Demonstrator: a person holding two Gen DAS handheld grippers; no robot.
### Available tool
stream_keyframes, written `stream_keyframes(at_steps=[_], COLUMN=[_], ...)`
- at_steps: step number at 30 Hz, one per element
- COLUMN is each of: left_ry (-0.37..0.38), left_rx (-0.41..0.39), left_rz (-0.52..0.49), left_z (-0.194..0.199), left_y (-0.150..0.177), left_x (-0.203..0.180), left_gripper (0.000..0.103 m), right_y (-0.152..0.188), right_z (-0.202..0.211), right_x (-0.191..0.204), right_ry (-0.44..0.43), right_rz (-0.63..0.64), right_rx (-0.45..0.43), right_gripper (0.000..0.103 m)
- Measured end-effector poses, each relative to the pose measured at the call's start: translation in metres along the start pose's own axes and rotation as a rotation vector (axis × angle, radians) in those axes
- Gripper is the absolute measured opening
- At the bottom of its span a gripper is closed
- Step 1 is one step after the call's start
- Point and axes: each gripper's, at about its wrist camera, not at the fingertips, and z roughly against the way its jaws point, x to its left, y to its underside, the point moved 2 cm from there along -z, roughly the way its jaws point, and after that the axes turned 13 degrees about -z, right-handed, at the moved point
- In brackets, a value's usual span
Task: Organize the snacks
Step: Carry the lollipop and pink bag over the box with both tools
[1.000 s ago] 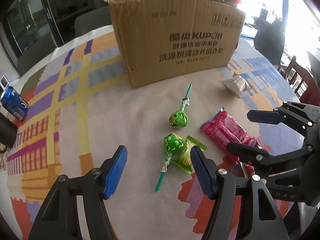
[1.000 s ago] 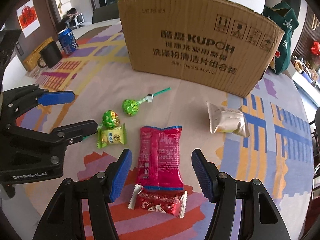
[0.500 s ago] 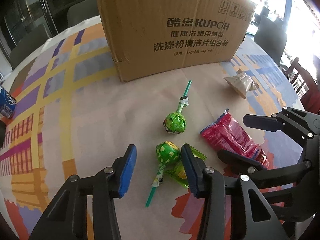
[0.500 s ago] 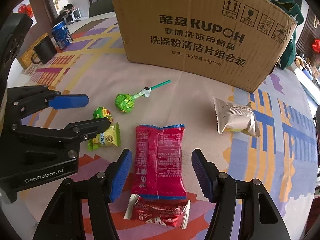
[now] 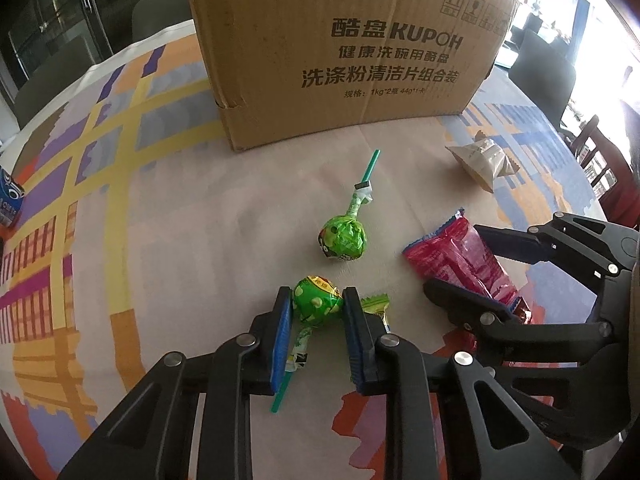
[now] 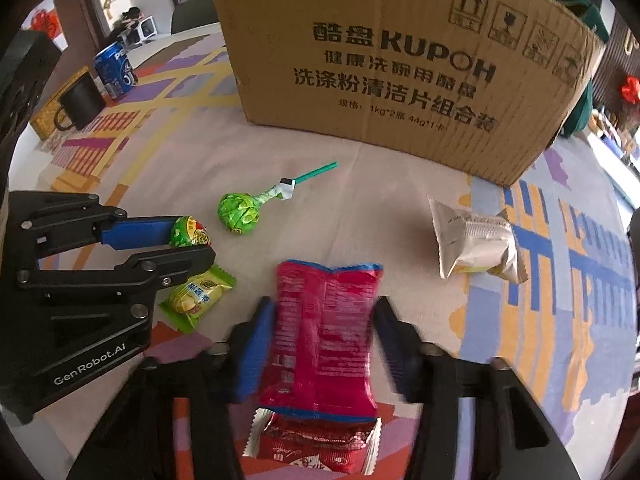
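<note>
Your left tongs (image 5: 316,312) have just closed and pinch the near lollipop (image 5: 317,306) by its head, on the bench (image 5: 180,220). Your right tongs (image 6: 324,336) have been closing around the red packet (image 6: 324,332), pads at its edges; firm contact unclear from the blurred view.

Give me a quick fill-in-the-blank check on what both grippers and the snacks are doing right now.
1. The left gripper has closed its blue pads on the head of a green-wrapped ____.
2. The right gripper has its fingers on either side of the long ____ snack packet.
3. Behind the snacks stands a brown ____ box.
4. The second green lollipop lies free on the patterned tablecloth, its stick pointing toward the ____.

Missing words: lollipop; red; cardboard; box
</note>
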Motion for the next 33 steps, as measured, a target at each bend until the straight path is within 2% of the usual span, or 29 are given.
stream_keyframes(at_steps=[4,12,20,33], left_ry=[-0.008,-0.048,-0.057,-0.082], left_rx=[-0.011,-0.054,-0.127,-0.275], left_rz=[0.017,0.037,0.070,0.067], left_z=[0.006,0.028,0.058,0.111], left_y=[0.000,-0.003,-0.011,-0.038], left_x=[-0.001,-0.004,-0.004,-0.010], left_gripper=[0.025,0.025,0.025,0.025], right_y=[-0.002,-0.004,-0.013,-0.034], right_z=[0.001,0.017,0.049,0.105], right_x=[-0.002,-0.010,-0.014,-0.023], right_ry=[-0.022,-0.042,-0.063,-0.090], right_rz=[-0.017,-0.036,-0.044,-0.049], right_rx=[-0.001,-0.043,-0.123,-0.260], right_gripper=[0.043,0.042,0.042,0.042])
